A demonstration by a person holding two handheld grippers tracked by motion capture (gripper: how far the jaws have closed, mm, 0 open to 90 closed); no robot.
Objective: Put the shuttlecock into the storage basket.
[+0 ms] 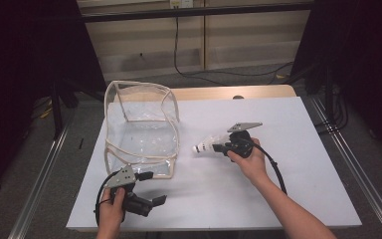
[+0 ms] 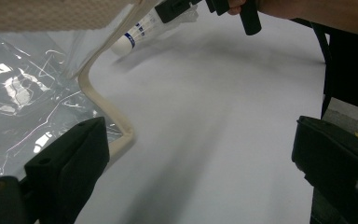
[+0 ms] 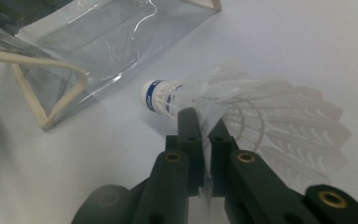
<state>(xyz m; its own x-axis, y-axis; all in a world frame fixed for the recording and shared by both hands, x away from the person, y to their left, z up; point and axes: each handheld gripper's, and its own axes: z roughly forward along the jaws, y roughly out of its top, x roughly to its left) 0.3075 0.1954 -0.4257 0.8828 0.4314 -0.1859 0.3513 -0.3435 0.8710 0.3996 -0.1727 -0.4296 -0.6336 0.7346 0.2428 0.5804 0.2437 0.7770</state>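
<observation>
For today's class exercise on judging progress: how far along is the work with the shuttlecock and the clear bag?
Done: the right gripper has shut on the shuttlecock by its feathers, cork end toward the clear bag. In hand: the shuttlecock sits outside the bag, low over the white table. The left gripper is open beside the bag's near edge. Probably left: getting the shuttlecock into the bag.

What we see around the work

A white counter (image 1: 278, 199) fills the middle of the high view, with a strip of pale wood (image 1: 214, 93) showing along its far edge. Beyond it we see grey floor (image 1: 258, 79), where a black cable (image 1: 219, 73) runs down from a wall socket (image 1: 181, 3) and trails off (loosely, in a curve). A metal rail (image 1: 40, 184) flanks the counter on the left and another (image 1: 358, 164) on the right; dark curtains (image 1: 25, 50) hang at both sides.
</observation>
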